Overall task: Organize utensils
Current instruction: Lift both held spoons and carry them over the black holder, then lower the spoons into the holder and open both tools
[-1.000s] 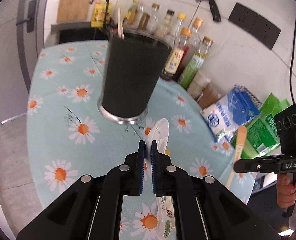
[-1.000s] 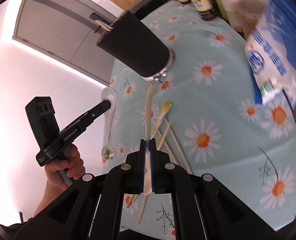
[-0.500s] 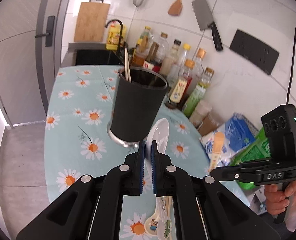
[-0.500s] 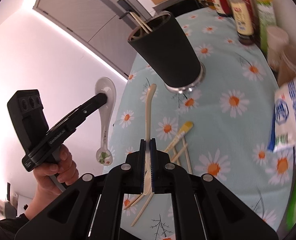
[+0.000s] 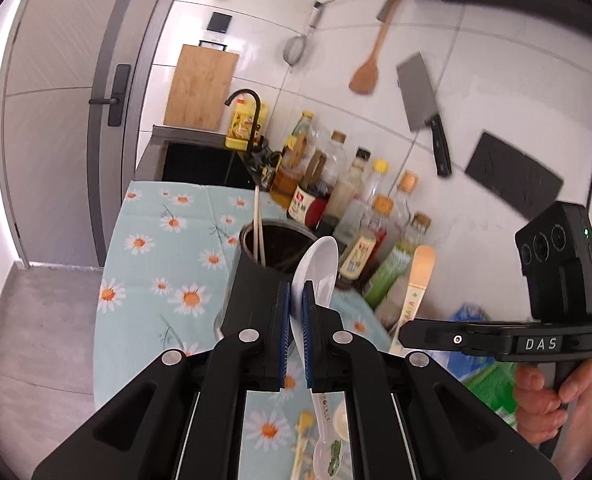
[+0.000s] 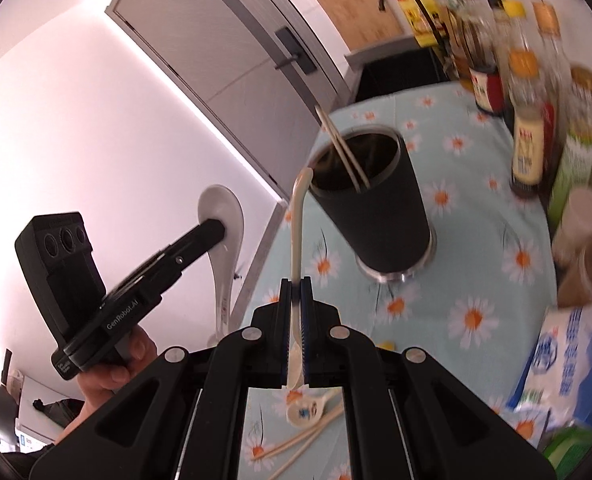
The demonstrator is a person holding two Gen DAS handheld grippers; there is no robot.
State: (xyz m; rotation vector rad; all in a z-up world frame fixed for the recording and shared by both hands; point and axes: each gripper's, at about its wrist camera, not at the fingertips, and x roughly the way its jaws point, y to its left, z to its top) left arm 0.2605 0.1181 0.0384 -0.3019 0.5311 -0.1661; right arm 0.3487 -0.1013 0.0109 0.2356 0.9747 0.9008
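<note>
Spoons, two, both lifted off the surface since a second ago. Left gripper: fingers clamped on white spoon. Right gripper: clamped on cream spoon. Both near black holder, chopsticks inside; insertion likely next.

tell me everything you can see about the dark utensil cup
The dark utensil cup is a tall, matte black tapered tumbler, wider at its mouth, with a shiny metal rim and metal base. It stands upright on the daisy-print tablecloth. A pair of pale chopsticks leans inside, sticking out above the rim. Neither gripper touches it.
</note>
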